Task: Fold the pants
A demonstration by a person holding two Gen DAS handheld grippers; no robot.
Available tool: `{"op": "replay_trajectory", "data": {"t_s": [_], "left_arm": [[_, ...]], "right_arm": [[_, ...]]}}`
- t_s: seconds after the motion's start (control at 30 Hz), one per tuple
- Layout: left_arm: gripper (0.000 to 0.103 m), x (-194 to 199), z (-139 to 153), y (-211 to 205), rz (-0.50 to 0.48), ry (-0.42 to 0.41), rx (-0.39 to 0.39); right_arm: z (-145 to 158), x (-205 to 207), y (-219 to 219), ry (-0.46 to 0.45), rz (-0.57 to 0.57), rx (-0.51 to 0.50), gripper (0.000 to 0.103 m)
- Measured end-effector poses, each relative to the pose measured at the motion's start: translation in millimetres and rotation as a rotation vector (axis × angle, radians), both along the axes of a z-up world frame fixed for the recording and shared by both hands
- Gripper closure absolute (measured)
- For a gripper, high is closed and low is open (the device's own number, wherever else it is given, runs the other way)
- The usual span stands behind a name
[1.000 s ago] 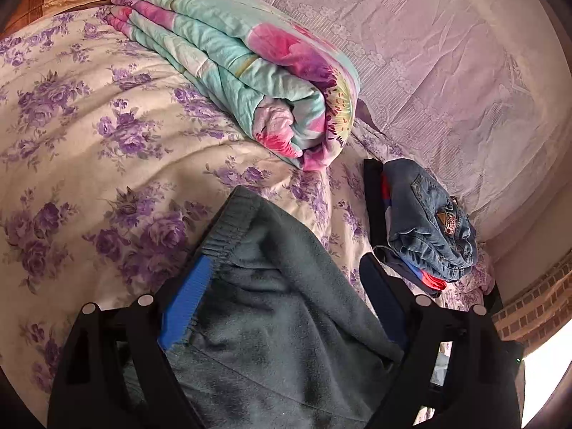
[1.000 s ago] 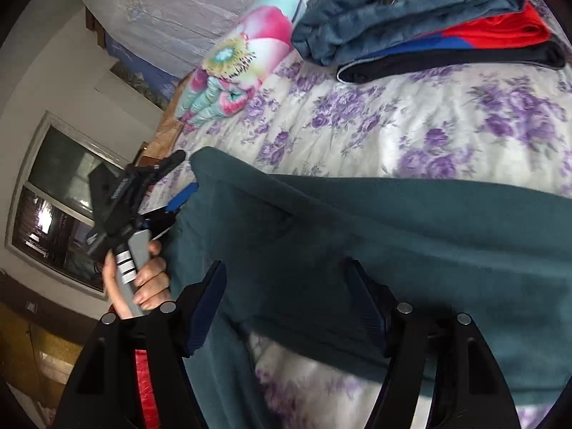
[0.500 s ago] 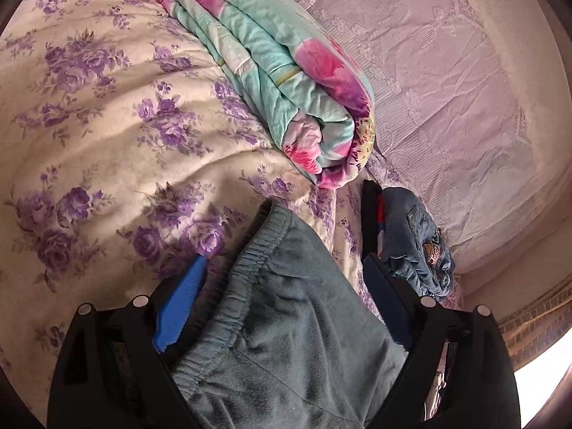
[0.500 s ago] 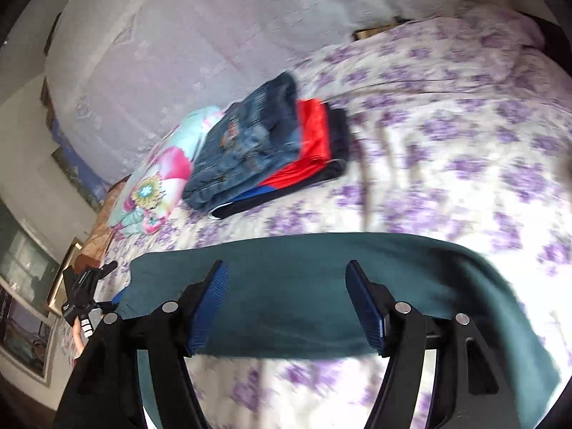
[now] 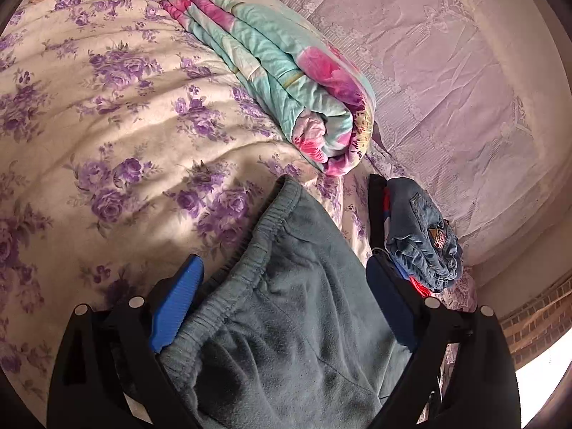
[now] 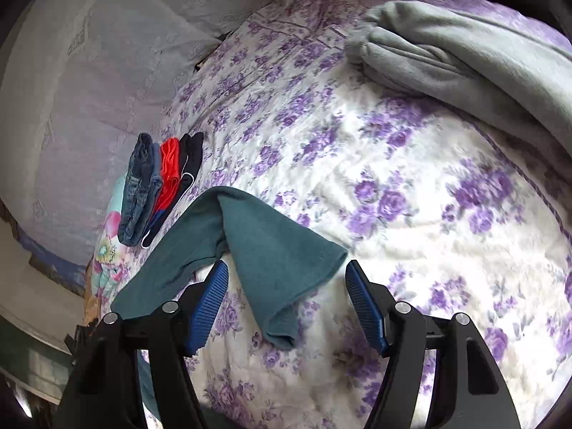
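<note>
Teal fleece pants (image 5: pixel 286 304) lie on a purple-flowered bedspread (image 5: pixel 107 125), waistband between the opening, untouching jaws of the left gripper (image 5: pixel 282 304). The right gripper (image 6: pixel 286 304) hangs spread over a pant leg's hem (image 6: pixel 286 279), pinching nothing.

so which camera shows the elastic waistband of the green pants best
The left wrist view. The gathered waistband of the green pants runs across the frame, close up, between the opening fingers of the left gripper. The right wrist view shows only the leg ends, no waistband.
</note>
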State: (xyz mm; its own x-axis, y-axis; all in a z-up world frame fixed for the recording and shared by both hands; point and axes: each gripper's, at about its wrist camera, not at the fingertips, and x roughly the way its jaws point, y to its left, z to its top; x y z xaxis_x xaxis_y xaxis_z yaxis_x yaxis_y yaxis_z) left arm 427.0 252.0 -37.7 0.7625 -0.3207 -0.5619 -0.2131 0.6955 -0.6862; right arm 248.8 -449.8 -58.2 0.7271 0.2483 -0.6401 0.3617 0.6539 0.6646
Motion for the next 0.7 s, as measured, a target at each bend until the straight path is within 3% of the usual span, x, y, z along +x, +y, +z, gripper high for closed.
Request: {"op": "replay_trajectory", "data": {"t_s": [0.17,0.27,0.3,0.37,0.47,0.53,0.57,0.6,0.63,0.7], "left_arm": [[0.013,3,0,-6,-0.005,0.017,0.052],[0.012,5,1,-12,-0.009,0.024,0.106],[0.012,6,1,-13,-0.01,0.028,0.123],[0.012,6,0,-16,-0.011,0.035,0.151],[0.011,7,1,-19,-0.015,0.038,0.179],[0.011,8,1,-20,-0.018,0.039,0.192],[0.01,8,1,-21,-0.02,0.038,0.199],[0.01,9,1,-22,-0.023,0.039,0.204],[0.01,9,1,-22,-0.025,0.04,0.21],[0.01,9,2,-24,-0.026,0.04,0.216]], "right_arm": [[-8,7,-1,-0.011,0.015,0.044,0.038],[-16,31,-5,-0.009,0.026,0.087,0.078],[-18,39,-6,-0.005,0.018,0.092,0.097],[-1,53,-10,-0.037,-0.008,0.016,0.097],[57,77,-24,-0.12,-0.064,-0.273,0.097],[77,102,-45,-0.094,-0.09,-0.375,0.097],[75,121,-55,-0.051,-0.049,-0.391,0.096],[68,137,-63,0.008,-0.017,-0.41,0.088],[59,148,-68,0.076,-0.018,-0.452,0.07],[46,151,-76,0.13,-0.078,-0.498,0.056]]}}
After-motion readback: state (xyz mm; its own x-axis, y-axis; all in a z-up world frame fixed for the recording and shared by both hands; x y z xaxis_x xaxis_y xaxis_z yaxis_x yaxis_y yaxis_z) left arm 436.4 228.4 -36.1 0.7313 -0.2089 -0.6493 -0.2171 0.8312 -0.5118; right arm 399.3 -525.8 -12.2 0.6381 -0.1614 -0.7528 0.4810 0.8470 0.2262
